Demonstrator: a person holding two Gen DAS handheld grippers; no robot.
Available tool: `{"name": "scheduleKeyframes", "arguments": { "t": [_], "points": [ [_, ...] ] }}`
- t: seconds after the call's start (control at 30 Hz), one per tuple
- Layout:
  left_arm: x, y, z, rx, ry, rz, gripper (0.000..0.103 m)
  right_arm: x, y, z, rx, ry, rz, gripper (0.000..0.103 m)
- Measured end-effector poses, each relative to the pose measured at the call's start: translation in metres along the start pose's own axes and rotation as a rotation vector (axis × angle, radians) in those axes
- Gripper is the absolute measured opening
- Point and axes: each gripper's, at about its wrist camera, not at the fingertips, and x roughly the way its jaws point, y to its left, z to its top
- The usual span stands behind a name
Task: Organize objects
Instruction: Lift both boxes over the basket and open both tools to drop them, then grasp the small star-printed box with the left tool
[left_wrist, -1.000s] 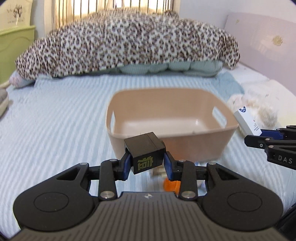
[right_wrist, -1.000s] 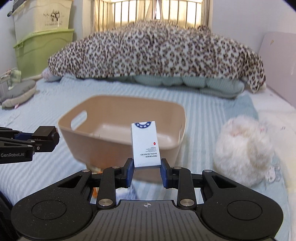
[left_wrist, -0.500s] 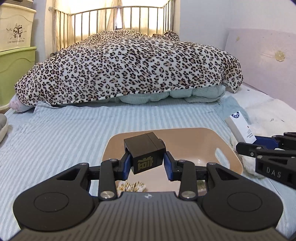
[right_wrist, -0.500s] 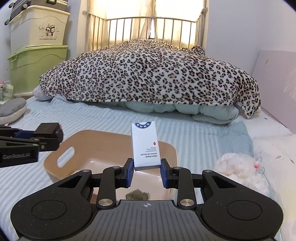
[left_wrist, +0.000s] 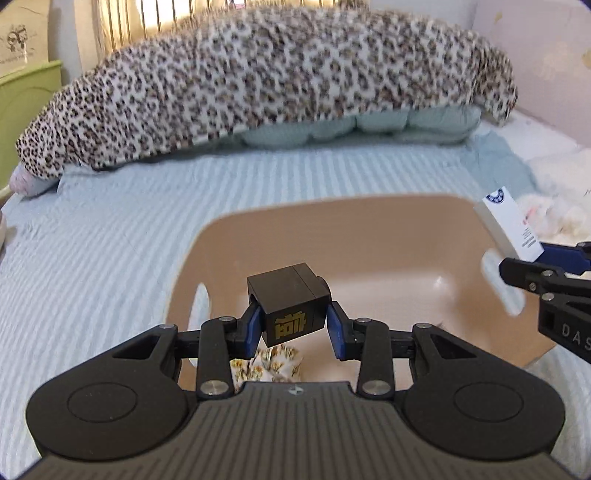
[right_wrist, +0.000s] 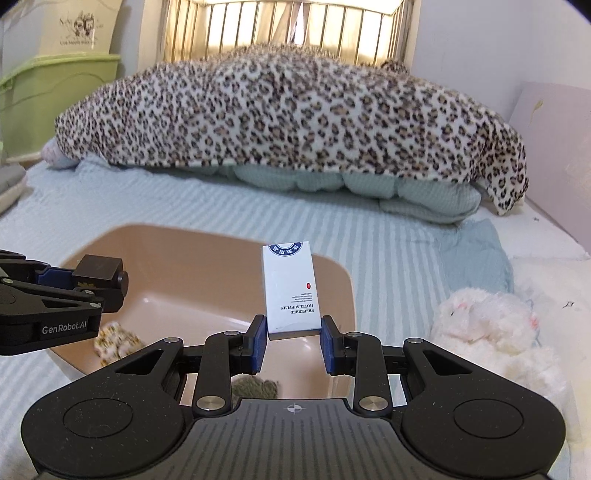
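Two grippers are loaded, and both sit over the same container. My left gripper (left_wrist: 293, 326) pinches a small black plastic cube with a gold printed mark (left_wrist: 290, 302) between its blue pads; the cube sits slightly skewed in the grip. My right gripper (right_wrist: 293, 341) clamps the bottom edge of a slim white cardboard box with a blue round emblem and printed text (right_wrist: 291, 288), which stands upright above the jaws.

Below both is a tan plastic tub with rounded corners and cut-out handles (left_wrist: 424, 221), resting on a pale blue striped bedsheet (left_wrist: 110, 240). Inside the tub lie a crumpled piece of flowered fabric (left_wrist: 273, 363) under the left gripper and a small grey-green fuzzy lump (right_wrist: 256, 387) under the right one. A fluffy white soft toy (right_wrist: 491, 321) lies just beside the tub on the right, and a leopard-print blanket (right_wrist: 288, 114) is heaped at the far end.

I judge the step in hand to be dropping both items in. To do it well, I should lower each gripper inside the rim first, keep the two apart, and release over bare floor so nothing bounces out.
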Motion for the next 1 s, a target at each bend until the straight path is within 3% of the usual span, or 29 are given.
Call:
{"name": "scheduleKeyframes", "arguments": {
  "t": [0.23,0.27,0.3,0.37,0.43,0.6,0.73,1.0],
  "points": [
    [0.02,-0.002,-0.007,-0.005,0.071,-0.008,0.04,0.026,0.005,-0.014,-0.038,0.091,-0.005,0.03],
    [0.019,-0.002,-0.008,0.005,0.066,-0.005,0.04,0.025,0.004,-0.014,-0.031,0.093,0.0,0.04],
    [0.016,-0.003,-0.01,0.012,0.056,0.004,0.042,0.022,0.002,-0.015,-0.02,0.091,0.004,0.04],
    [0.009,-0.004,-0.01,0.014,0.035,0.021,0.052,0.015,-0.001,-0.014,0.0,0.087,0.011,0.049],
    [-0.002,-0.004,-0.008,0.006,0.003,0.017,0.073,0.007,-0.003,-0.012,0.001,0.074,0.016,0.054],
    [-0.033,-0.005,-0.004,0.021,-0.038,0.013,0.076,-0.025,-0.003,-0.006,-0.014,0.028,0.02,0.065],
    [-0.055,-0.006,-0.01,0.023,-0.05,0.022,0.087,-0.053,-0.007,-0.009,-0.01,0.005,0.031,0.072],
    [-0.084,-0.006,-0.035,0.026,-0.027,0.001,0.087,-0.082,-0.011,-0.036,0.016,0.048,0.04,0.078]
  ]
}}
